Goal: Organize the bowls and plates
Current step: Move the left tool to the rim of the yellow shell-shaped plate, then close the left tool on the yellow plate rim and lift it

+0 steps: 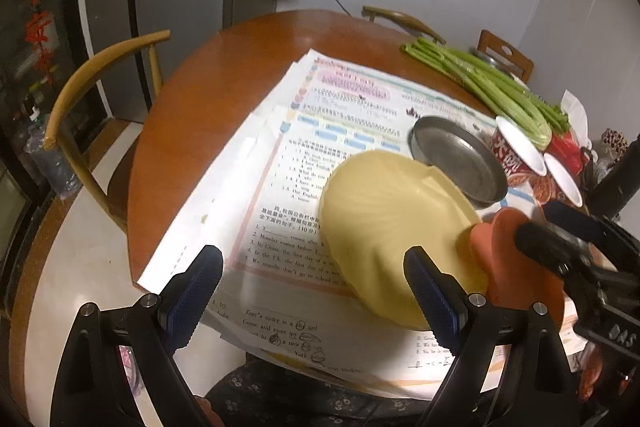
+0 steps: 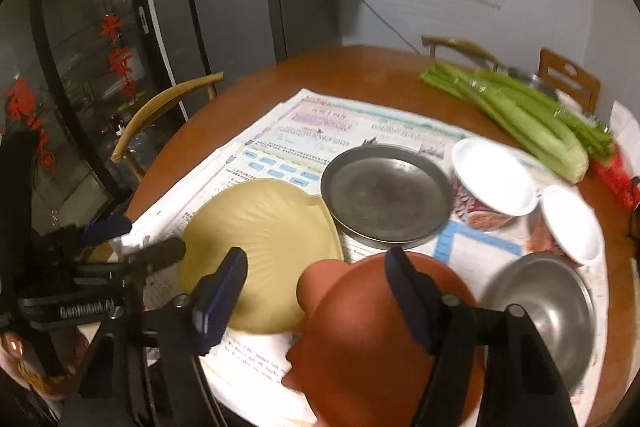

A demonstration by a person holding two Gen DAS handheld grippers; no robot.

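Fingers (image 2: 404,291) spread over orange plate (image 2: 384,355) — yellow plate (image 2: 264,251) beside.

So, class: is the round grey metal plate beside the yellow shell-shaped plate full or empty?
Empty. The grey metal plate shows only its bare, dull inner surface in both views; no food or dish lies in it. It sits flat on the printed paper sheets.
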